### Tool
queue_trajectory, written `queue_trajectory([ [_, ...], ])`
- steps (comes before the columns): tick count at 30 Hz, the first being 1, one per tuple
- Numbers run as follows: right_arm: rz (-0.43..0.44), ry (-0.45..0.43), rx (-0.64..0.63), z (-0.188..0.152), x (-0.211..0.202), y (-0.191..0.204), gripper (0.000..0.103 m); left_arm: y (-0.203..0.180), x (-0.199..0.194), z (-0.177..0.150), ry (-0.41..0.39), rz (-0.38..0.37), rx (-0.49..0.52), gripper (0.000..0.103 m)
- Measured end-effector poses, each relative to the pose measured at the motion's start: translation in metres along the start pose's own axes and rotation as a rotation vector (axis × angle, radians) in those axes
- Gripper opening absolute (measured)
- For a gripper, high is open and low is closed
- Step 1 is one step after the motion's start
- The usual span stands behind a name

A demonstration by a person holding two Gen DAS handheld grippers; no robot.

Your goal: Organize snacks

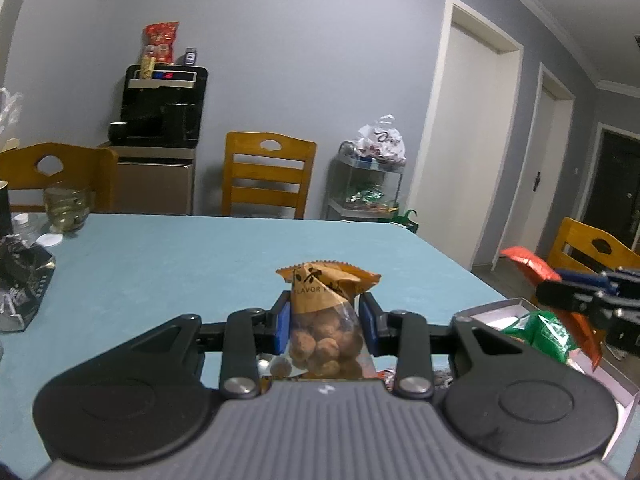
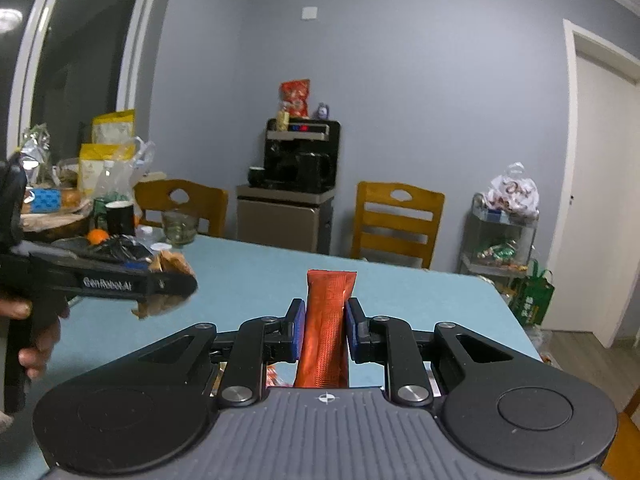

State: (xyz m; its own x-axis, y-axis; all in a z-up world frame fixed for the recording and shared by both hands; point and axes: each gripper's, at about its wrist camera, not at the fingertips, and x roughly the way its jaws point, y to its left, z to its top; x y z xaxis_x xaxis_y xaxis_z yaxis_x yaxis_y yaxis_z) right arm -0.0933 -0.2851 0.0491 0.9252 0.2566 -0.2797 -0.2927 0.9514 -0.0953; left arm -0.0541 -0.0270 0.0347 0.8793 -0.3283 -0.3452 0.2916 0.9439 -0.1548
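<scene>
My left gripper (image 1: 325,322) is shut on an orange-topped bag of round brown snacks (image 1: 326,320), held upright above the blue table (image 1: 180,264). My right gripper (image 2: 321,330) is shut on a long red snack stick pack (image 2: 326,328), also held upright above the table. In the left wrist view the right gripper (image 1: 576,296) shows at the far right with the red pack (image 1: 532,266) over an open box (image 1: 500,312) that holds a green packet (image 1: 548,332). In the right wrist view the left gripper (image 2: 160,284) shows at the left with its bag.
A black bag (image 1: 20,288), a glass bowl (image 1: 66,208) and a bottle cap sit at the table's left. Wooden chairs (image 1: 266,178) stand behind the table. A black machine (image 1: 160,112) on a cabinet and a wire shelf (image 1: 364,184) stand by the wall.
</scene>
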Motion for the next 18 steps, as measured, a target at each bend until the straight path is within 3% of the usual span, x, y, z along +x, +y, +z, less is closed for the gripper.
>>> queue_trajectory([
  [18,-0.1,0.078,0.135,-0.047,-0.019,-0.068,0.023,-0.085,0.057,0.003,0.072,-0.101,0.092,0.032],
])
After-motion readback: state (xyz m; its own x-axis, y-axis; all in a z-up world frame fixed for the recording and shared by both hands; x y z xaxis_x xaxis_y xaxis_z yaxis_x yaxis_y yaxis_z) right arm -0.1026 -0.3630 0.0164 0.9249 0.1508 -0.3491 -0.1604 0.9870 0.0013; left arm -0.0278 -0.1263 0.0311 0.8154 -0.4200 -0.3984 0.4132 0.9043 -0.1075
